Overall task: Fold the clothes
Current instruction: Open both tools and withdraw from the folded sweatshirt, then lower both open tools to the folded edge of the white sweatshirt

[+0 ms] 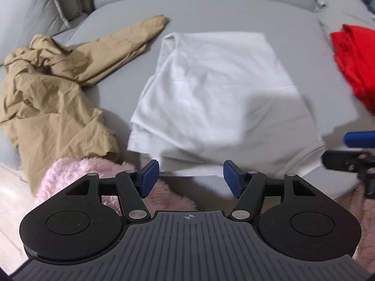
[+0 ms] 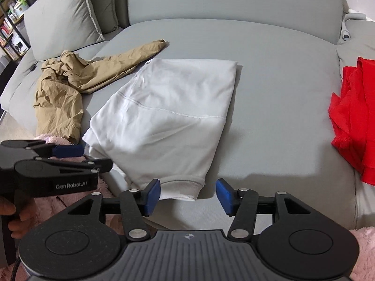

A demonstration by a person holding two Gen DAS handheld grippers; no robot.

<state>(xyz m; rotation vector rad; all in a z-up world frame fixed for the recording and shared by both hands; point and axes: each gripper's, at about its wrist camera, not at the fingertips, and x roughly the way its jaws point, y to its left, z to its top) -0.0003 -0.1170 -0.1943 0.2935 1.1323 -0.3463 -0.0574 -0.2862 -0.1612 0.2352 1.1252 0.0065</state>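
Observation:
A white garment (image 1: pixel 215 93) (image 2: pixel 164 121) lies folded into a rough rectangle on the grey sofa seat (image 2: pixel 281 82), its ribbed hem nearest me. My left gripper (image 1: pixel 191 175) hangs over the garment's near left edge with its blue pads apart and nothing pressed between them. My right gripper (image 2: pixel 188 194) is open over the near right corner; the hem lies between its pads, close to the left one, ungripped. In the right wrist view a blue pad (image 2: pixel 68 151) of the left gripper shows at the left. One of the right gripper's blue pads (image 1: pixel 358 138) shows in the left wrist view.
A crumpled tan garment (image 1: pixel 51 89) (image 2: pixel 63 93) lies left of the white one. A red garment (image 1: pixel 356 63) (image 2: pixel 354 121) sits at the right. Pink fluffy fabric (image 1: pixel 77 175) is under the grippers. A grey cushion (image 2: pixel 63 16) leans at the back left. A hand (image 2: pixel 14 220) holds the left gripper.

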